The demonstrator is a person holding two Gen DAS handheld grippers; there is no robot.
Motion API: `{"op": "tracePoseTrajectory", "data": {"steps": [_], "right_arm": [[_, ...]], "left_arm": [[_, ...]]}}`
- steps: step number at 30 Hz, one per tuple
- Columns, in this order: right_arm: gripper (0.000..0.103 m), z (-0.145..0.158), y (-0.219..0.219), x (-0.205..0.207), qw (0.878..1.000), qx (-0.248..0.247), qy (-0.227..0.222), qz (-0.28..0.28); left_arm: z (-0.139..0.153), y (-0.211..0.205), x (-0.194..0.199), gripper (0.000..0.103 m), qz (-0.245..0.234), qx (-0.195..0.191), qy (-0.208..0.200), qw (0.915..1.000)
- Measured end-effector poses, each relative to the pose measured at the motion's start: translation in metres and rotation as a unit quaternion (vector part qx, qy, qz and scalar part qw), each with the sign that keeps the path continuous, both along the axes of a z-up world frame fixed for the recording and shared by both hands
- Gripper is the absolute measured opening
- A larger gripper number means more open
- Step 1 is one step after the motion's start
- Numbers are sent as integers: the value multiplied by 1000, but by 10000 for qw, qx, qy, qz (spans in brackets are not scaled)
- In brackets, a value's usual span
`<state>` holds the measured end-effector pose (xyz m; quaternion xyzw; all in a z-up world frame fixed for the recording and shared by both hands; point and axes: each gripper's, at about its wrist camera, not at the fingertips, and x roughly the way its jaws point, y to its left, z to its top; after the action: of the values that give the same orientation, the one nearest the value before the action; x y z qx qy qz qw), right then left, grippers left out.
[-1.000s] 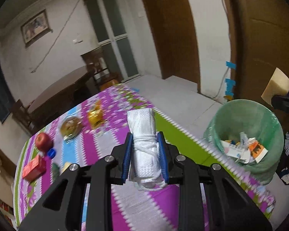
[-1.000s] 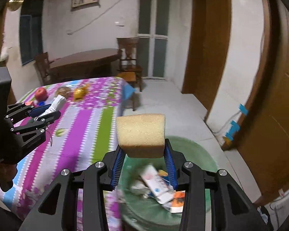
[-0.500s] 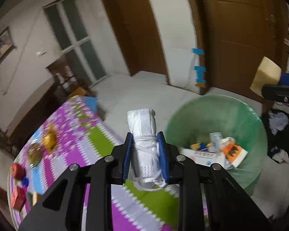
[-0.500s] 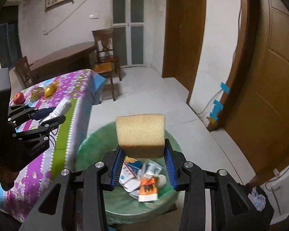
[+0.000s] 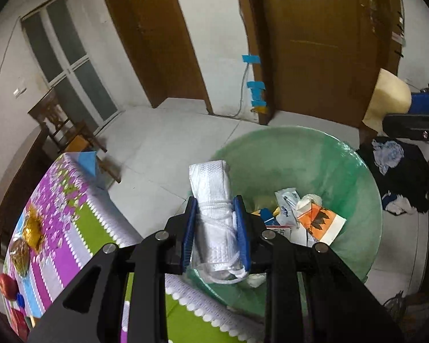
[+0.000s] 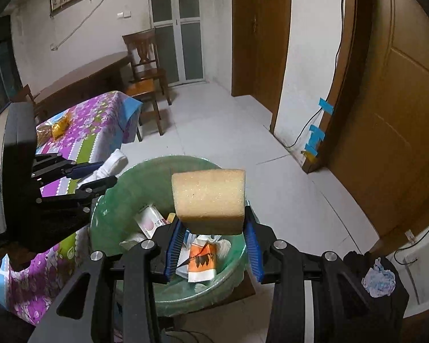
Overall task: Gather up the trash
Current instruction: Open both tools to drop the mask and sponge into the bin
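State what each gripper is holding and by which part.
Left gripper clamps a rolled white face mask around its middle. Right gripper pinches a tan rectangular foam sponge by its lower edge.

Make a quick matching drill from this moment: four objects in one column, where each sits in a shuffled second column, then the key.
Things:
1. sponge
2. rolled white cloth
3. orange and white carton
4. red apple

Places:
A. lying in the green-lined trash bin
B. on the floral tablecloth
C. clamped in the right gripper, above the bin
D. clamped in the left gripper, at the bin's near rim

Pairs: 1-C, 2-D, 3-A, 4-B
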<state>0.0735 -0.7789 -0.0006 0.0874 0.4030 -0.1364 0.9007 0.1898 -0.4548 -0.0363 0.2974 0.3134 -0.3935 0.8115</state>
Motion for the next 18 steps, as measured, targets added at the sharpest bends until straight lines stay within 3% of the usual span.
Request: {"op": "tracePoseTrajectory", "data": {"steps": [18], "right_arm": [[41, -18, 12, 27, 9981, 329, 442, 289]], "left_arm": [[-21, -12, -1, 25, -653, 259, 392, 9968]]}}
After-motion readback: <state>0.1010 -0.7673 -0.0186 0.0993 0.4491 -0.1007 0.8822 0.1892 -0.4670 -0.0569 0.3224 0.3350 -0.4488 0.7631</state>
